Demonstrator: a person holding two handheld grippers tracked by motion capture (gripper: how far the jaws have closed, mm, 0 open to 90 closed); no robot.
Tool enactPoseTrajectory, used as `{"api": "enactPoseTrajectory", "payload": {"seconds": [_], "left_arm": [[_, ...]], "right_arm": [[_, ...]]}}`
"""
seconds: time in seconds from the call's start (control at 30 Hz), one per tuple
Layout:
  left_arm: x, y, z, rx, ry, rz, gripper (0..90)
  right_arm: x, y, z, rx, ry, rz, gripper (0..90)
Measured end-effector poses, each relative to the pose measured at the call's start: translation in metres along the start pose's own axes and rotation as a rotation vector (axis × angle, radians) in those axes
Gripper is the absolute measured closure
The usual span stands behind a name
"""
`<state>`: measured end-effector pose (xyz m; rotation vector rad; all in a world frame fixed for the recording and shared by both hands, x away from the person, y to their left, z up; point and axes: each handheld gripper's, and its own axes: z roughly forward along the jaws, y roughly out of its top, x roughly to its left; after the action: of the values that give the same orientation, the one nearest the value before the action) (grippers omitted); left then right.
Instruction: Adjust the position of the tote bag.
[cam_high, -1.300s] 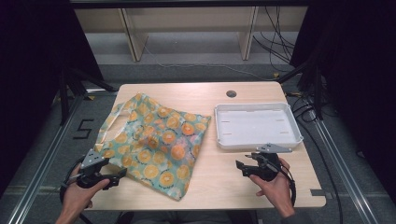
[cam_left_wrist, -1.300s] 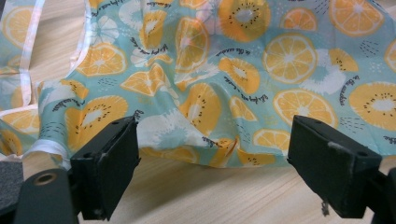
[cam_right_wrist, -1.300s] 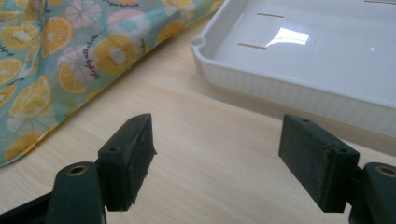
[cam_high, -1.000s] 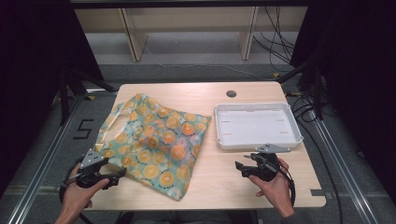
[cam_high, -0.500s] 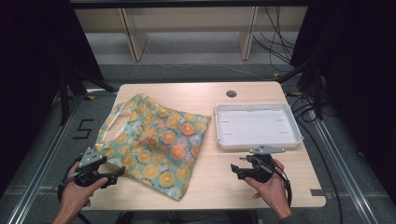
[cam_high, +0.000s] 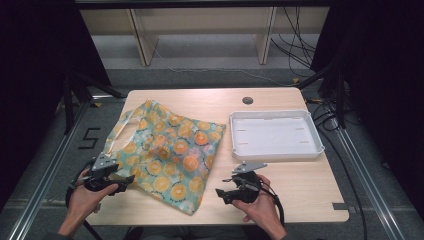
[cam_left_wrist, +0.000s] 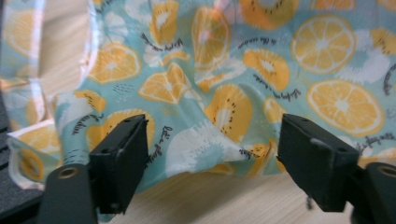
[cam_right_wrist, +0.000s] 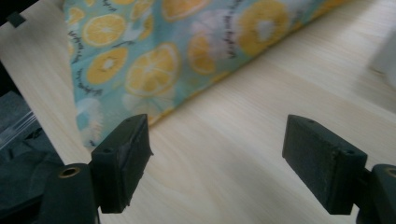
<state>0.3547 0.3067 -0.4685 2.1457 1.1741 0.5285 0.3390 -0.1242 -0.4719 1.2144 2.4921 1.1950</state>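
Both grippers have drawn slightly nearer the person. The fruit-print tote bag lies flat on the desk: thin, limp fabric; pinch its near edge. Left gripper and right gripper fingers gape wide, empty.

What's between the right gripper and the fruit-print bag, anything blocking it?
Nothing visible. Bare wooden table lies between the open right gripper and the near edge of the fruit-print bag. The white tray sits farther back, off that path.

Beyond my light wooden table I see grey carpeted floor, pale wooden shelf legs, loose black cables and dark curtains.
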Motion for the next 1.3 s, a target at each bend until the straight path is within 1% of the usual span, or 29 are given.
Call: {"api": "enactPoseTrajectory", "payload": {"seconds": [0.03, 0.1, 0.2, 0.23, 0.33, 0.43, 0.47, 0.5, 0.53, 0.57, 0.63, 0.67, 0.7, 0.73, 0.77, 0.8, 0.83, 0.87, 0.9, 0.93, 1.0, 1.03, 1.07, 1.1, 1.13, 1.17, 1.2, 1.27, 1.3], "left_arm": [[0.002, 0.0, 0.001, 0.002, 0.0, -0.006, 25.6], [0.006, -0.002, 0.004, 0.012, -0.003, -0.022, 29.5], [0.01, -0.003, 0.009, 0.036, -0.021, -0.023, 40.5], [0.012, -0.003, 0.01, 0.06, -0.033, -0.007, 44.7], [0.013, -0.004, 0.014, 0.058, -0.04, 0.01, 62.8], [0.015, -0.004, 0.019, 0.069, -0.067, 0.054, 80.9], [0.015, -0.004, 0.019, 0.069, -0.067, 0.054, 85.1], [0.012, -0.004, 0.02, 0.068, -0.073, 0.063, 87.1], [0.011, -0.004, 0.019, 0.072, -0.072, 0.076, 87.7], [0.009, -0.004, 0.019, 0.072, -0.081, 0.084, 88.1], [0.005, -0.004, 0.017, 0.07, -0.097, 0.091, 88.5], [0.002, -0.004, 0.016, 0.07, -0.102, 0.099, 88.5], [0.0, -0.004, 0.015, 0.065, -0.111, 0.1, 88.6], [-0.004, -0.005, 0.015, 0.067, -0.122, 0.091, 88.6], [-0.009, -0.005, 0.014, 0.065, -0.131, 0.092, 88.6], [-0.013, -0.004, 0.013, 0.065, -0.141, 0.099, 88.6], [-0.017, -0.003, 0.012, 0.063, -0.146, 0.125, 88.6], [-0.017, -0.003, 0.012, 0.063, -0.146, 0.125, 88.6], [-0.027, 0.0, 0.013, 0.059, -0.171, 0.125, 88.5], [-0.031, 0.002, 0.014, 0.057, -0.183, 0.144, 88.5], [-0.043, 0.006, 0.017, 0.055, -0.206, 0.147, 88.5], [-0.048, 0.009, 0.019, 0.053, -0.216, 0.166, 88.5], [-0.048, 0.009, 0.019, 0.053, -0.216, 0.166, 88.5], [-0.057, 0.014, 0.021, 0.049, -0.227, 0.173, 88.5], [-0.061, 0.017, 0.023, 0.048, -0.232, 0.178, 88.5], [-0.065, 0.02, 0.024, 0.051, -0.241, 0.189, 88.4], [-0.07, 0.022, 0.026, 0.047, -0.249, 0.192, 88.4], [-0.076, 0.028, 0.029, 0.042, -0.252, 0.198, 88.4], [-0.079, 0.03, 0.031, 0.039, -0.253, 0.194, 88.3]], "right_arm": [[0.004, 0.002, 0.003, 0.031, 0.014, -0.001, 23.9], [0.012, 0.005, 0.013, 0.012, 0.031, 0.006, 23.1], [0.022, 0.01, 0.026, 0.05, 0.023, -0.018, 21.1], [0.026, 0.01, 0.032, 0.057, 0.021, -0.015, 20.8], [0.032, 0.013, 0.049, 0.091, 0.003, -0.035, 19.6], [0.037, 0.018, 0.067, 0.096, 0.026, -0.007, 20.9], [0.039, 0.02, 0.071, 0.112, 0.02, -0.001, 22.7], [0.039, 0.022, 0.076, 0.1, 0.011, 0.006, 25.3], [0.039, 0.025, 0.079, 0.112, -0.004, 0.013, 30.3], [0.037, 0.027, 0.082, 0.097, -0.01, 0.004, 40.4], [0.034, 0.03, 0.084, 0.104, -0.039, -0.039, 57.6], [0.031, 0.032, 0.084, 0.108, -0.05, -0.041, 64.0], [0.028, 0.033, 0.087, 0.092, -0.054, -0.038, 68.4], [0.024, 0.034, 0.086, 0.111, -0.064, -0.057, 72.1], [0.02, 0.035, 0.088, 0.107, -0.075, -0.078, 77.3], [0.017, 0.037, 0.088, 0.098, -0.07, -0.074, 82.1], [0.013, 0.04, 0.089, 0.09, -0.074, -0.081, 84.1], [0.009, 0.042, 0.09, 0.081, -0.085, -0.097, 85.2], [0.005, 0.045, 0.092, 0.075, -0.098, -0.104, 86.2], [0.002, 0.049, 0.091, 0.091, -0.1, -0.105, 87.0], [-0.005, 0.055, 0.095, 0.073, -0.113, -0.097, 88.2], [-0.009, 0.059, 0.094, 0.086, -0.117, -0.106, 88.6], [-0.009, 0.059, 0.094, 0.086, -0.117, -0.106, 88.6], [-0.016, 0.067, 0.096, 0.087, -0.135, -0.106, 89.1], [-0.019, 0.07, 0.097, 0.074, -0.141, -0.097, 89.3], [-0.023, 0.075, 0.098, 0.074, -0.155, -0.116, 89.3], [-0.025, 0.08, 0.098, 0.091, -0.151, -0.11, 89.4], [-0.031, 0.091, 0.103, 0.089, -0.169, -0.125, 89.5], [-0.033, 0.096, 0.106, 0.078, -0.177, -0.115, 89.5]]}}
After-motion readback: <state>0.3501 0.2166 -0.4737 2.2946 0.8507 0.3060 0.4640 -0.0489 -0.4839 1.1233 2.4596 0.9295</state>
